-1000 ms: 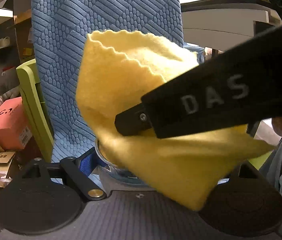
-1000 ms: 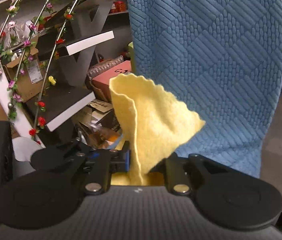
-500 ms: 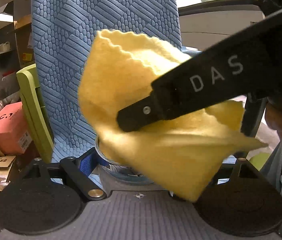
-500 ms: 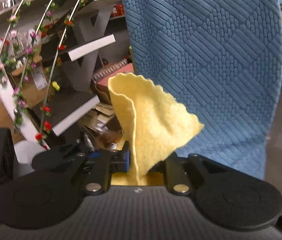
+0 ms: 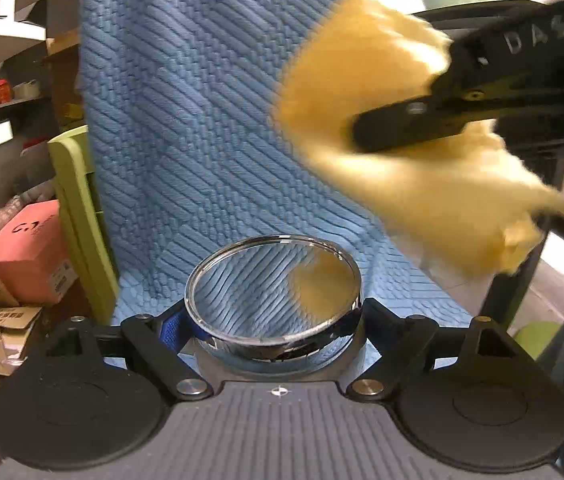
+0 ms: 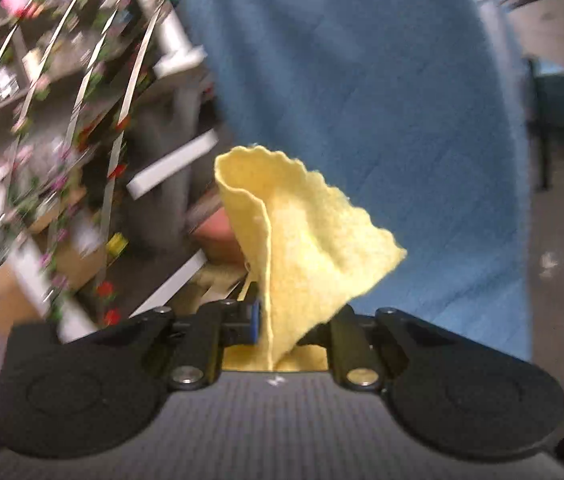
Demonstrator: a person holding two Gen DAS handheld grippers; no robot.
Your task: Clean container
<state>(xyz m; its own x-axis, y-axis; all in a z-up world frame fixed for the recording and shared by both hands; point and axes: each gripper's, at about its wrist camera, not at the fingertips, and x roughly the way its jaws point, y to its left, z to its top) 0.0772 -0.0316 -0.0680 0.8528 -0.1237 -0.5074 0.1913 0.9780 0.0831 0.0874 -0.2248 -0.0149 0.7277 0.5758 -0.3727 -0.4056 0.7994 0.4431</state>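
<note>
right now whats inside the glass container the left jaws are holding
Nothing visible inside the glass container; through it show the blue quilted fabric and a blur of the yellow cloth. Its base is hidden between the jaws.

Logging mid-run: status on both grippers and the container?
Left gripper shut on glass container. Right gripper shut on yellow cloth, up right of container, not touching. Nothing between them.

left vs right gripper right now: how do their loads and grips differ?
The left gripper holds a round clear glass container, rigid, its rim facing up; the right gripper pinches a soft yellow cloth that stands up in a fold. The left jaws sit wide around the container's sides; the right jaws are nearly closed on thin fabric. The container looks sharp in the left wrist view, while the cloth there is motion-blurred. Both are shut on their loads before the blue quilted chair.
</note>
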